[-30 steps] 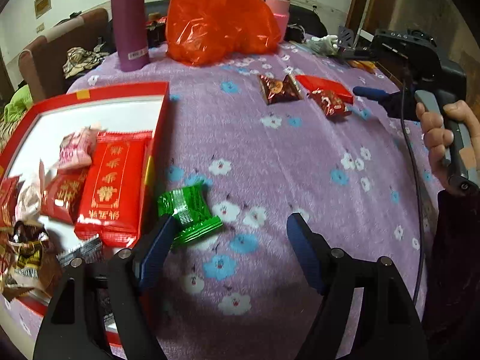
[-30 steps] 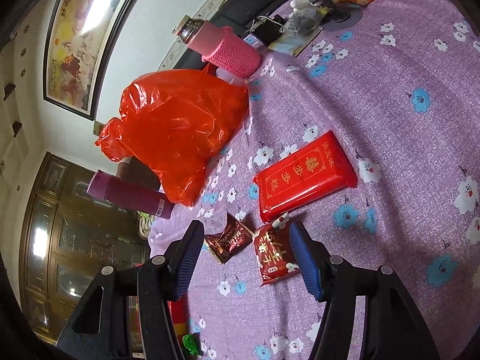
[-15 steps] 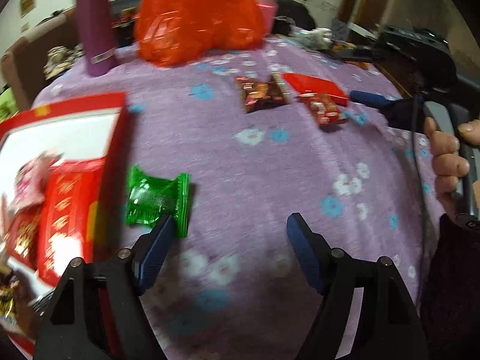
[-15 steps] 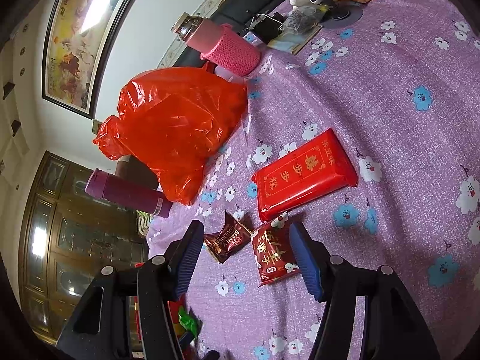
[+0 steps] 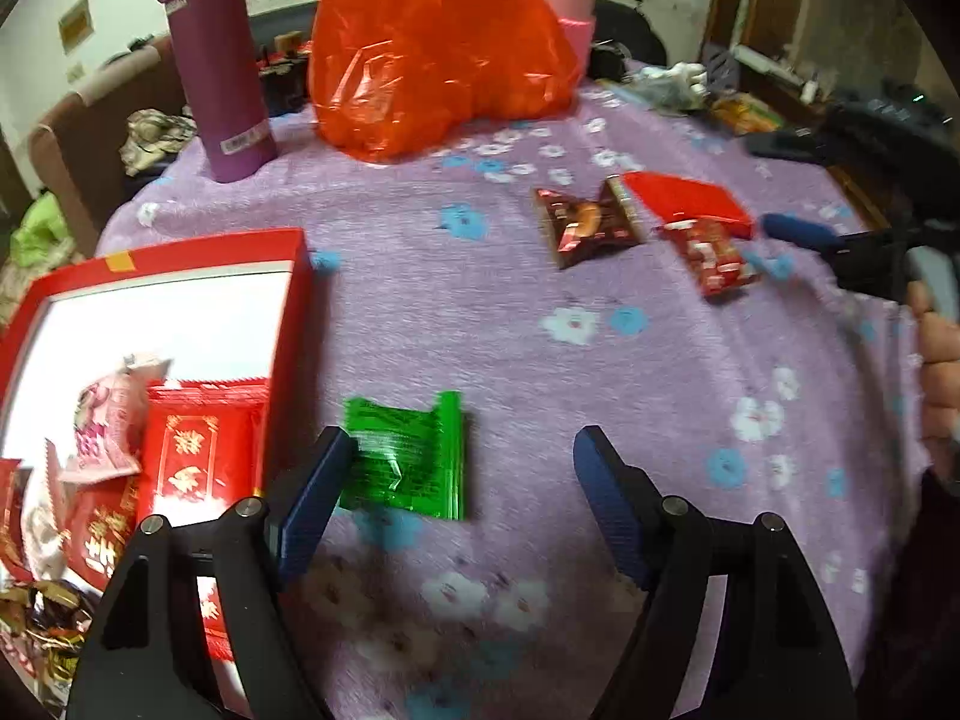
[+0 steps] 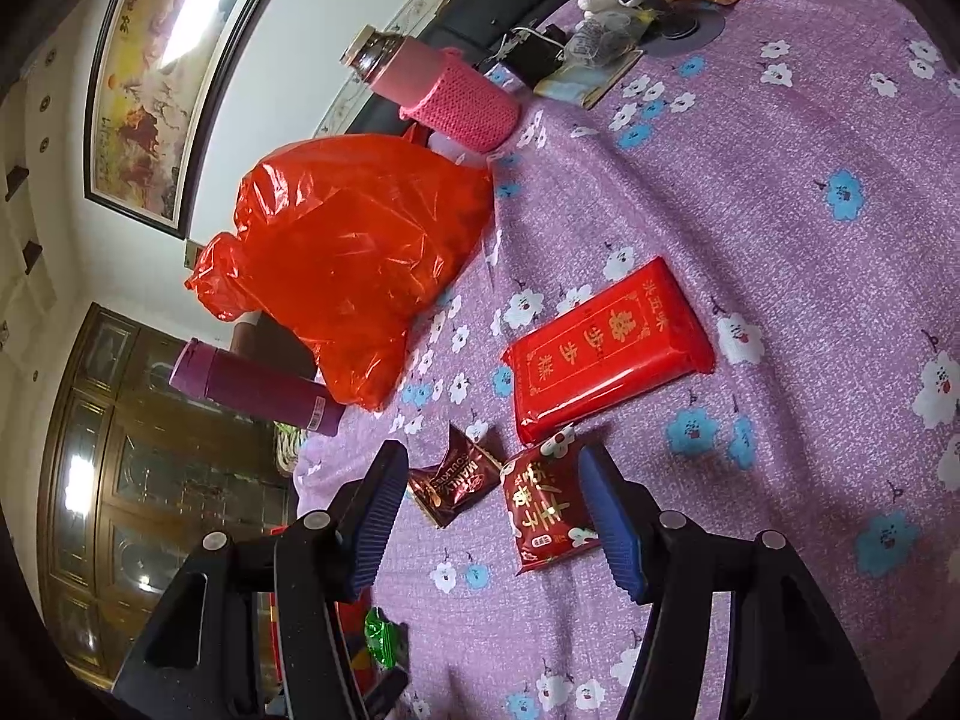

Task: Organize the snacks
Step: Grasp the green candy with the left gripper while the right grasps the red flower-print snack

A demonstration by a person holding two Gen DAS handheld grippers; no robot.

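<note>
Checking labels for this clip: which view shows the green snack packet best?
The left wrist view: the green snack packet lies in full on the purple cloth beside the red box, near the left gripper. The right wrist view shows only a small green sliver at its bottom edge.

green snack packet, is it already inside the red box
No, the green snack packet lies on the purple tablecloth just outside the red box, beside its wall.

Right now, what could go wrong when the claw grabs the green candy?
The green candy lies off-centre, against one finger of the open left claw, so closing may push it away rather than pinch it. The red box wall stands close beside that finger and could get bumped.
</note>
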